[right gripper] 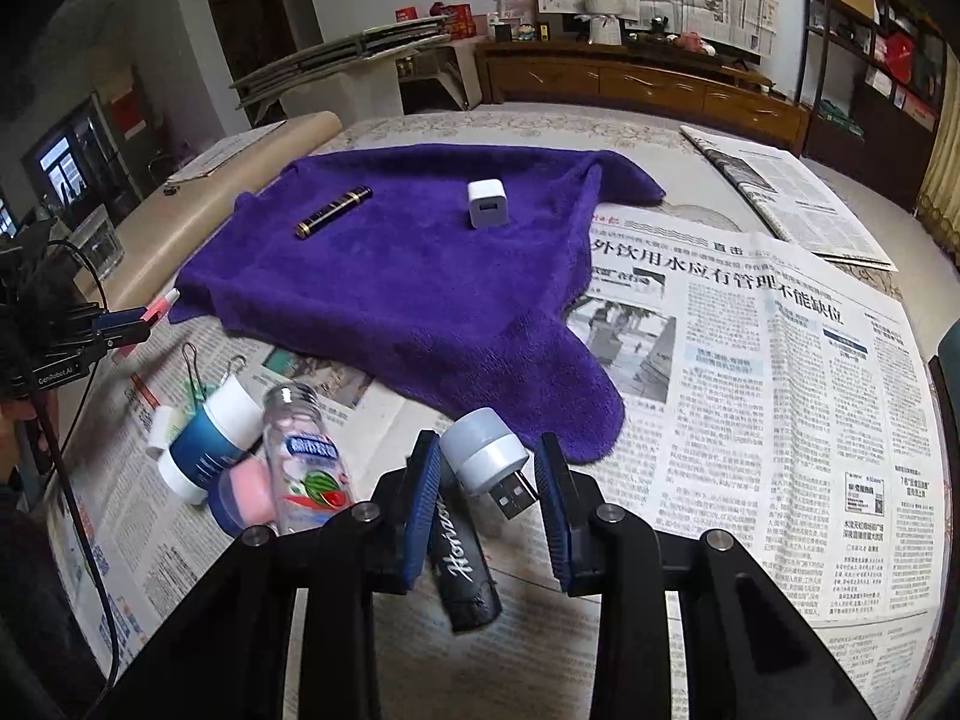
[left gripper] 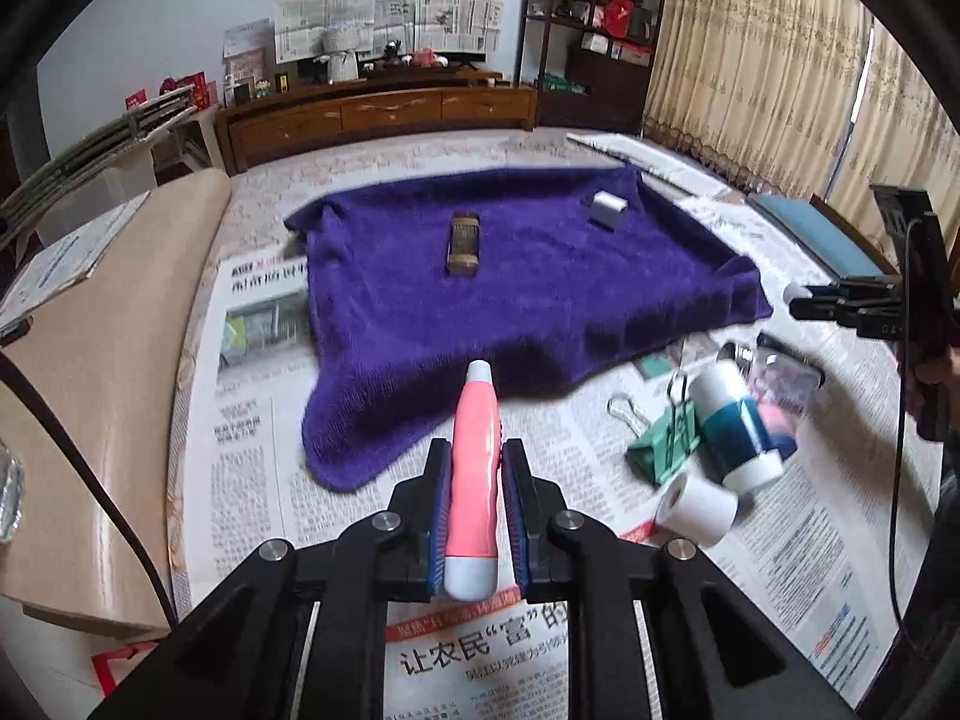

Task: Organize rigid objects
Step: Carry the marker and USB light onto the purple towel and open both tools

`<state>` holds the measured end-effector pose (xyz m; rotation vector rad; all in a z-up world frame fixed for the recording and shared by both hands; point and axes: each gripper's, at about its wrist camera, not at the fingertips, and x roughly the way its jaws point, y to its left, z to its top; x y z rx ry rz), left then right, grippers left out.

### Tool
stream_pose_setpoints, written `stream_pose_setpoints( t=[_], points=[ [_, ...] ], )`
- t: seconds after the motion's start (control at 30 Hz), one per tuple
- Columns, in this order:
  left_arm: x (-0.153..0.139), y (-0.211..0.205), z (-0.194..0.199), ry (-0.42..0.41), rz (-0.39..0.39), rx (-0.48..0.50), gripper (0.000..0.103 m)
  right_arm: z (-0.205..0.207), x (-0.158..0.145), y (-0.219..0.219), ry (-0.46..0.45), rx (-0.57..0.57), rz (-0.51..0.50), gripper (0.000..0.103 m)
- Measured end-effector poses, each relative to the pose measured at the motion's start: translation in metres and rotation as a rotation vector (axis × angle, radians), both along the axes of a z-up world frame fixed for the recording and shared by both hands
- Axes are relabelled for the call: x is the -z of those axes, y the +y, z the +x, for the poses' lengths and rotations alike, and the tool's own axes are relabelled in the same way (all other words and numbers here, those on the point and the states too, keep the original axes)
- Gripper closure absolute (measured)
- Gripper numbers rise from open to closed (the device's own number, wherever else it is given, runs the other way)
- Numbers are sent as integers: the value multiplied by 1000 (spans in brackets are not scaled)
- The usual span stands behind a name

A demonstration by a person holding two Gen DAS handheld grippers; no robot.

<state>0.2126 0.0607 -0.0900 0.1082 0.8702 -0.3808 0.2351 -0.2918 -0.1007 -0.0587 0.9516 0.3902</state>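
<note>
My left gripper point(left gripper: 474, 450) is shut on a pink and white pen-like tube point(left gripper: 474, 468) and holds it above the newspaper, just short of the purple towel point(left gripper: 510, 276). On the towel lie a dark gold-banded tube point(left gripper: 463, 243) and a white charger cube point(left gripper: 606, 208). My right gripper point(right gripper: 485, 450) is open; a grey round USB light point(right gripper: 486, 450) lies between its fingers, and a black "Horizon" stick point(right gripper: 465, 570) lies under it. The towel point(right gripper: 420, 276), the tube point(right gripper: 333, 212) and the cube point(right gripper: 487, 203) also show in the right wrist view.
A pile lies on the newspaper: a white-and-blue bottle point(left gripper: 738, 426), a white roll point(left gripper: 696, 507), a green binder clip point(left gripper: 663, 447), a clear bottle point(right gripper: 306, 456), and a pink-and-blue cap point(right gripper: 243, 495). A beige bolster point(left gripper: 108, 390) lies at the left.
</note>
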Motion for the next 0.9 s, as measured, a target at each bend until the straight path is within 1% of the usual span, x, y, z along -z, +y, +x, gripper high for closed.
stream_pose_setpoints(
  t=[0.17,0.27,0.4,0.57,0.67,0.73,0.9],
  points=[
    [-16,-4,8,-22,-23,4,87,9,-10,9,-14,-1,30,71],
    [-24,-9,17,-29,-40,8,86,14,-19,16,-35,-9,14,71],
    [-34,-19,35,-43,-31,21,86,31,-36,23,-61,-17,21,71],
    [-39,-29,70,-46,-27,21,86,58,-52,27,-78,-10,45,71],
    [-37,-34,90,-38,-16,16,86,77,-51,31,-68,1,51,71],
    [-32,-37,104,-32,4,7,86,90,-46,34,-56,8,44,71],
    [-16,-38,134,-5,19,-18,86,117,-23,43,-11,5,5,71]
  ],
)
